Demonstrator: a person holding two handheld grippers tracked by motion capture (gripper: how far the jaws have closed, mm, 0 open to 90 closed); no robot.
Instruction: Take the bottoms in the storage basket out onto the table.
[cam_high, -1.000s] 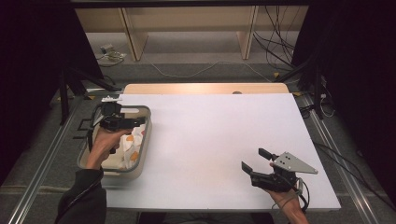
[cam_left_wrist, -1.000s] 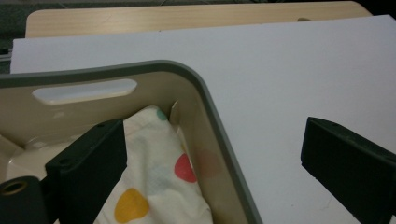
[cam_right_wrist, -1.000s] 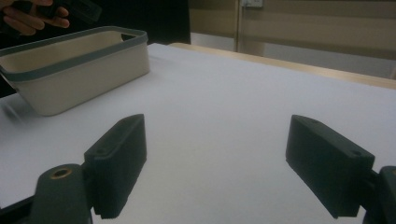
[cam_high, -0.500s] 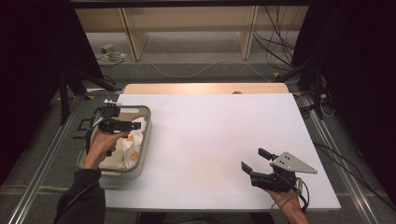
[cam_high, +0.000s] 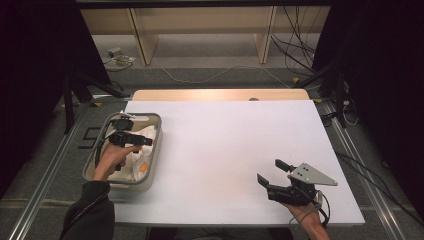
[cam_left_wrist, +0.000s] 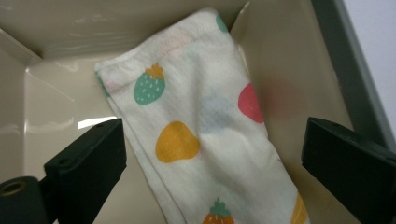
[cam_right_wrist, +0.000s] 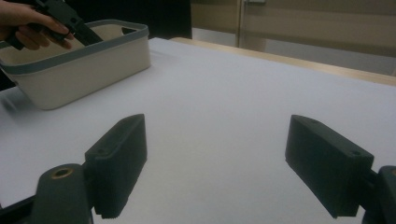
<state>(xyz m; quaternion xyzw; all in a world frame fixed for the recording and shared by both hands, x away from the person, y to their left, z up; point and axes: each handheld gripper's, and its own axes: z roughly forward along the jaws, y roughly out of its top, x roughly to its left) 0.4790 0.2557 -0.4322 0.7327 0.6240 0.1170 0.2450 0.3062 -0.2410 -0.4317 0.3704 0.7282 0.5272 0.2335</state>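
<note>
**L gripper over cloth in bin, R gripper idle on table**

L gripper (cam_high: 146, 141) sits above the beige bin (cam_high: 156, 145) at the table's left edge, held by the person's left hand (cam_high: 112, 159). Its jaws are spread wide w/ nothing between them but air; in the left gripper view they stand either side of the cloth (cam_left_wrist: 201, 135), not touching it. Cloth is white w/ fruit print: green strawberry, yellow & red blobs, orange strawberry lower down. It lies crumpled inside the bin, one end up against the bin's inner corner, the rest running down toward the camera. In the high view the cloth (cam_high: 142, 152) shows pale under & beside the gripper.

R gripper (cam_high: 270, 172) is low over the white table (cam_high: 225, 145) near the front right, well apart from the bin, grey three-cornered plate on top. Jaws apart, empty, only bare table surface between them in the right gripper view. That view also shows the bin (cam_right_wrist: 84, 58) far off at upper left w/ the other hand above it
</note>
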